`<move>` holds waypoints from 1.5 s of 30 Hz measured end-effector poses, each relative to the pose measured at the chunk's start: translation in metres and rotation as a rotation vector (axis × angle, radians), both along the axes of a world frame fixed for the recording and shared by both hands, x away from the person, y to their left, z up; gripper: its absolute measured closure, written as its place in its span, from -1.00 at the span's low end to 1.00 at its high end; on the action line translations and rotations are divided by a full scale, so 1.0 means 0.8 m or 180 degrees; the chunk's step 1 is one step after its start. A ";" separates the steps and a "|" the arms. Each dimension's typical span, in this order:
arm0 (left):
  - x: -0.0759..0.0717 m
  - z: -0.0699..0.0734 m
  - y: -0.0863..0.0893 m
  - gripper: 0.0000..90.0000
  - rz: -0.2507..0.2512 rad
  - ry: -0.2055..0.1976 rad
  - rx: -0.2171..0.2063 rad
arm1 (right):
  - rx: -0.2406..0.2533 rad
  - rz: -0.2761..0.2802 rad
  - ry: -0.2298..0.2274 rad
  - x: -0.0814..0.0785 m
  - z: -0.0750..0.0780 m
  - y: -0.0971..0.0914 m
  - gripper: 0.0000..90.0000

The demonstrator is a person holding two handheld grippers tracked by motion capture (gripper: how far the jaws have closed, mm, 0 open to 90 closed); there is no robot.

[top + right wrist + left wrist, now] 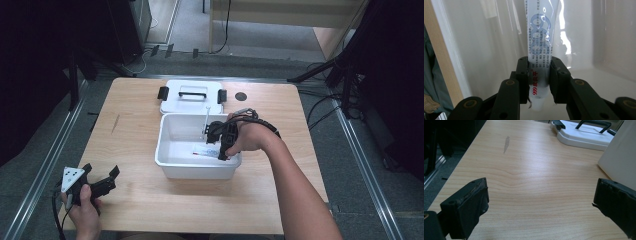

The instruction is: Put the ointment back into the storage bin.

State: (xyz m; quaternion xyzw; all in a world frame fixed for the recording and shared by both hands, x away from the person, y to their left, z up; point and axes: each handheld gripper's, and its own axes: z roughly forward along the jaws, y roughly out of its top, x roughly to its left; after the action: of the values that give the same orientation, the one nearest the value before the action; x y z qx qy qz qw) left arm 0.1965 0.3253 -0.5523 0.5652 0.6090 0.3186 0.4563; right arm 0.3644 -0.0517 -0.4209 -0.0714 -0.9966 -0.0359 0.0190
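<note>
Wooden table [135, 145] carried a white bin [170, 150] at its middle, its lid [191, 102] lying flat toward the far edge. Inside the bin, the right gripper [539, 75] had its jaws closed on a tube [541, 45] just above the cap, the tube's long axis running straight out from the jaws. It was white, with blue print and red characters. The left gripper [541, 200] rested near the table's near left corner, jaws wide and holding nothing, the farther of the two from the tube.

The right claw [539, 75] grips a white tube [540, 47] near its capped end, jaws closed on it; blue print and red lettering show; white bin walls [486, 45] surround it.
</note>
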 end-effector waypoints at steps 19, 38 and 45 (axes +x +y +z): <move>0.000 0.000 0.001 -0.99 -0.0016 0.0017 -0.0004 | -0.0344 -0.0056 0.0054 0.001 -0.023 0.019 0.60; 0.001 0.000 0.001 -0.99 -0.0023 0.0029 -0.0011 | -0.0604 -0.0047 0.0206 0.003 -0.044 0.029 0.60; 0.001 0.000 0.001 -0.99 -0.0026 0.0032 -0.0011 | -0.0572 -0.0058 0.0232 0.003 -0.044 0.028 0.60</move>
State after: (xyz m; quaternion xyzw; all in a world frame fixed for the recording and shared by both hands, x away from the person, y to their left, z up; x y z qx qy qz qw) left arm 0.1973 0.3260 -0.5522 0.5685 0.6096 0.3129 0.4554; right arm 0.3669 -0.0292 -0.4564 -0.0830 -0.9938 0.0561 0.0484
